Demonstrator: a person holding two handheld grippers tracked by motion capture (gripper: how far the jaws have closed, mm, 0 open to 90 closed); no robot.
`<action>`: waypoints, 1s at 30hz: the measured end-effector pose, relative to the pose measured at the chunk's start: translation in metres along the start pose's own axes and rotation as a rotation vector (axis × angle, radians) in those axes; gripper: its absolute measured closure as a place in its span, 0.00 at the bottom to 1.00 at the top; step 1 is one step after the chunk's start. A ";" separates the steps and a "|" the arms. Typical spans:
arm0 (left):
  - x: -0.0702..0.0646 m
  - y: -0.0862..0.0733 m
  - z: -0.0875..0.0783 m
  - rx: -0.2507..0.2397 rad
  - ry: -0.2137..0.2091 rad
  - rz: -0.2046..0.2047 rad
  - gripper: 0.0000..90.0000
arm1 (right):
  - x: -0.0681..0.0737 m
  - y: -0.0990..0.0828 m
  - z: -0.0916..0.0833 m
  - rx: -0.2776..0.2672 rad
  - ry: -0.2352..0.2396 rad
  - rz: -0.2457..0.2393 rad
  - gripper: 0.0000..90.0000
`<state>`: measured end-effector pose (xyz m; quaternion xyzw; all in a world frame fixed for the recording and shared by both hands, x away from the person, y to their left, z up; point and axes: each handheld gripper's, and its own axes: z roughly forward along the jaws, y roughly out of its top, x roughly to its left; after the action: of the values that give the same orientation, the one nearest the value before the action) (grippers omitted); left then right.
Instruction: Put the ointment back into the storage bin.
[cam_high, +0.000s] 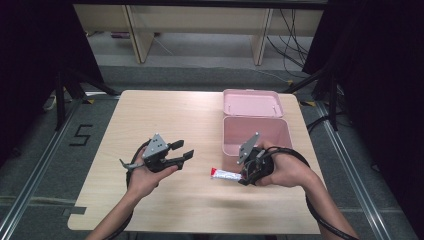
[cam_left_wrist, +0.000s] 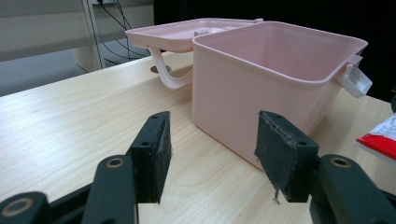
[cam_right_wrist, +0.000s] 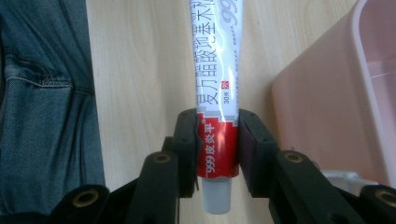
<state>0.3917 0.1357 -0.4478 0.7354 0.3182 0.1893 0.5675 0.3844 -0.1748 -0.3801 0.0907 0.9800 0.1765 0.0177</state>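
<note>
Gripper work here falls to the right gripper (cam_right_wrist: 217, 149), whose jaws pinch a red-and-white ointment tube (cam_right_wrist: 215, 93) at its red shoulder, just above the white screw cap (cam_right_wrist: 218, 198). In the high view the tube (cam_high: 225, 174) sticks out sideways from that gripper (cam_high: 245, 176), just in front of the open pink box (cam_high: 227, 137) and close to its near wall; whether its far end rests on the tabletop (cam_high: 165, 112) cannot be told. Such a tube looks light and soft-walled, with a glossy skin that could slip, so a hard squeeze mid-body would likely dent it or push at the contents. The stiff shoulder by the cap seems the better place to hold, and the pads sit there now. With the long body unsupported, the tube may swing or droop when tilted toward the box. The left gripper (cam_left_wrist: 210, 154) stands spread and empty, well to the left of the box (cam_left_wrist: 261, 93), its jaws facing it.
</note>
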 end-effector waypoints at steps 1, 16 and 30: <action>0.000 0.000 0.000 0.001 0.000 0.001 0.50 | 0.000 -0.001 -0.001 0.000 0.001 0.006 0.79; 0.000 0.000 0.001 0.001 -0.003 0.002 0.50 | -0.005 -0.014 -0.020 -0.019 -0.008 0.039 0.79; -0.001 0.001 0.001 0.004 -0.004 0.004 0.50 | -0.017 -0.028 -0.041 -0.042 -0.044 0.036 0.79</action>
<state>0.3922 0.1341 -0.4471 0.7375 0.3162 0.1883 0.5663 0.3933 -0.2176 -0.3513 0.1119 0.9736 0.1952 0.0381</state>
